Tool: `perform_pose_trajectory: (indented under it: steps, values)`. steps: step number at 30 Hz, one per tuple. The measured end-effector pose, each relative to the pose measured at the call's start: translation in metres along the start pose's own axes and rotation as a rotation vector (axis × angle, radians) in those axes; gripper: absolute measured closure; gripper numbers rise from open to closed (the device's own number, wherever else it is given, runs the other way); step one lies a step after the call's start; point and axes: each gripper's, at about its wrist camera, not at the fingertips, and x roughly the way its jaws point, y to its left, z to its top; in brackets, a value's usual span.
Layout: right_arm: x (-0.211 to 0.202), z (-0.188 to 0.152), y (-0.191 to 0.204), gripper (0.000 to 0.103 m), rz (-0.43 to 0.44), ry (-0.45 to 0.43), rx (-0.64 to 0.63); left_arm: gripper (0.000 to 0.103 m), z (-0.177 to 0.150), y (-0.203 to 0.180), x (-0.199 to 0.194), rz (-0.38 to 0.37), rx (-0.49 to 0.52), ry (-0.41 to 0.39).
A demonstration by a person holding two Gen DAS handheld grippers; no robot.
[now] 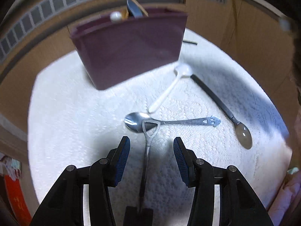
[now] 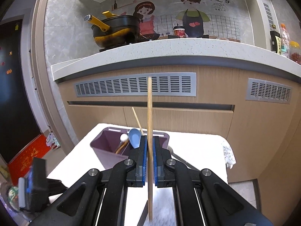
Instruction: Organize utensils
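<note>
On the white cloth (image 1: 75, 124) lies a metal utensil with a triangular shovel-style handle (image 1: 147, 150), its end resting over the bowl of a silver spoon (image 1: 169, 122). My left gripper (image 1: 151, 145) hangs open above it; the handle runs between the pads without touching them. A white plastic spoon (image 1: 169, 88) and a dark-handled spoon (image 1: 225, 109) lie further right. The purple holder (image 1: 129, 47) stands behind them. My right gripper (image 2: 150, 141) is shut on an upright wooden chopstick (image 2: 150, 109), just short of the holder (image 2: 105, 148).
The holder contains a blue spoon (image 2: 134, 137), a white ball-ended utensil (image 2: 123, 137) and another chopstick (image 2: 137, 120). A wooden cabinet with vent grilles (image 2: 135, 86) rises behind the table. A short black stick (image 1: 190, 42) lies by the holder. A red mat (image 2: 26, 160) lies on the floor at left.
</note>
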Motion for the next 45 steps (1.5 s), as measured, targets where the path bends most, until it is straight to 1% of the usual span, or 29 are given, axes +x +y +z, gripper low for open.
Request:
perform_pose_trajectory:
  steps: [5, 8, 11, 12, 13, 14, 15, 19, 22, 25, 28, 31, 34, 37, 40, 42, 45]
  values:
    - [-0.016, -0.012, -0.003, 0.098, 0.007, 0.000, 0.015, 0.054, 0.020, 0.005, 0.020, 0.056, -0.015, 0.061]
    - [-0.021, -0.018, -0.006, 0.098, 0.009, 0.007, 0.023, 0.054, 0.029, 0.014, 0.025, 0.032, -0.046, 0.085]
    - [-0.023, -0.024, -0.011, 0.098, 0.011, 0.020, 0.036, 0.054, 0.032, 0.016, 0.026, 0.029, -0.076, 0.082]
    - [-0.023, -0.025, -0.012, 0.098, 0.012, 0.025, 0.041, 0.056, 0.031, 0.015, 0.026, 0.032, -0.074, 0.074]
    - [-0.023, -0.026, -0.013, 0.098, 0.010, 0.026, 0.044, 0.060, 0.030, 0.013, 0.025, 0.033, -0.073, 0.062]
    - [-0.023, -0.026, -0.014, 0.098, 0.006, 0.030, 0.046, 0.074, 0.030, 0.012, 0.023, 0.033, -0.074, 0.052]
    - [-0.024, -0.026, -0.015, 0.098, 0.004, 0.031, 0.048, 0.079, 0.028, 0.010, 0.020, 0.025, -0.074, 0.041]
    - [-0.028, -0.025, -0.015, 0.098, -0.004, 0.027, 0.041, 0.079, 0.018, 0.004, -0.003, 0.032, -0.062, -0.044]
    - [-0.030, -0.025, -0.012, 0.098, -0.007, 0.030, 0.031, 0.079, 0.010, 0.001, -0.019, 0.029, -0.067, -0.084]
    - [-0.031, -0.026, -0.010, 0.098, -0.008, 0.036, 0.027, 0.079, 0.002, 0.007, -0.036, 0.036, -0.082, -0.114]
    - [-0.035, -0.025, -0.008, 0.098, -0.014, 0.034, 0.022, 0.079, 0.005, 0.006, -0.060, 0.052, -0.084, -0.172]
    - [-0.043, -0.021, -0.005, 0.098, -0.019, 0.018, 0.013, 0.079, 0.006, -0.001, -0.099, 0.054, -0.071, -0.285]
    - [-0.052, -0.015, -0.001, 0.098, -0.025, -0.007, 0.004, 0.079, 0.014, -0.003, -0.126, 0.053, -0.080, -0.383]
    - [-0.056, -0.006, 0.004, 0.098, -0.039, -0.026, -0.010, 0.079, 0.030, -0.002, -0.143, 0.055, -0.095, -0.459]
    - [-0.057, 0.011, 0.008, 0.098, -0.034, -0.051, -0.014, 0.080, 0.060, 0.002, -0.170, 0.060, -0.092, -0.557]
    - [-0.058, 0.032, 0.011, 0.098, -0.039, -0.090, -0.029, 0.081, 0.082, 0.004, -0.184, 0.048, -0.088, -0.613]
    - [-0.055, 0.067, 0.012, 0.098, -0.024, -0.133, -0.029, 0.081, 0.119, 0.012, -0.200, 0.026, -0.092, -0.683]
